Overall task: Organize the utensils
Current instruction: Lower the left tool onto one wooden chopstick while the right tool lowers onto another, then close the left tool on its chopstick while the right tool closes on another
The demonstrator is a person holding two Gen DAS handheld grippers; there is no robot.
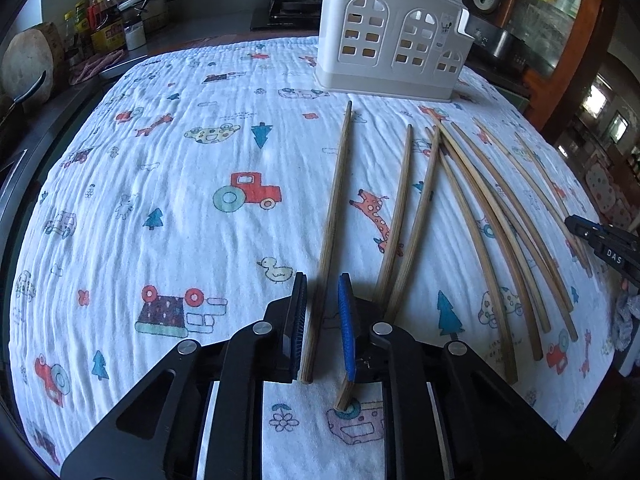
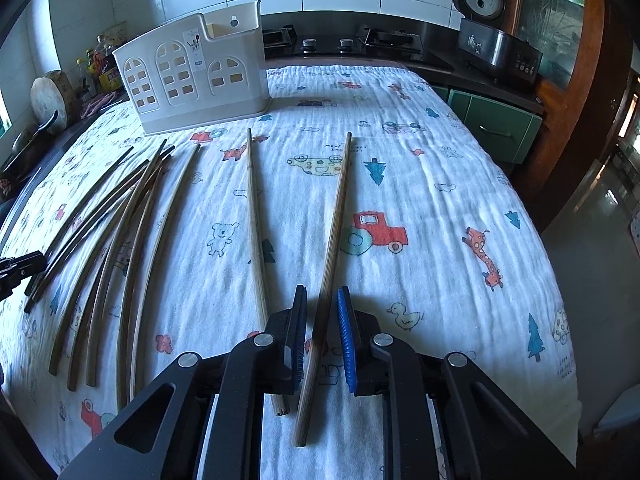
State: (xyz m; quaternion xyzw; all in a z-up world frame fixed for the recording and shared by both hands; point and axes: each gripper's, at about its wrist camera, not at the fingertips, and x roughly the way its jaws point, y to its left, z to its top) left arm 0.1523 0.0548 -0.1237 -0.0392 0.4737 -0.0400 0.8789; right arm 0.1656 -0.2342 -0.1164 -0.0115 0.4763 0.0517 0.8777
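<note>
Several wooden chopsticks lie on a white cartoon-print cloth [image 1: 180,184]. In the left wrist view my left gripper [image 1: 322,330] is open, its blue-padded jaws straddling one chopstick [image 1: 330,240] without pinching it; two more chopsticks [image 1: 400,216] lie just right, and a fan of several [image 1: 512,216] further right. In the right wrist view my right gripper [image 2: 322,344] is open around another chopstick [image 2: 330,260]; one chopstick [image 2: 256,232] lies to its left, and the fan [image 2: 120,240] lies far left. A white plastic utensil holder [image 1: 394,36] stands upright at the far end of the cloth, and shows in the right wrist view [image 2: 192,70].
The right gripper's tip [image 1: 604,244] shows at the right edge of the left wrist view; the left gripper's tip [image 2: 18,268] shows at the left edge of the right wrist view. Bottles [image 1: 102,20], a pot and a stove [image 2: 360,42] line the back counter; a rice cooker [image 2: 486,16] stands right.
</note>
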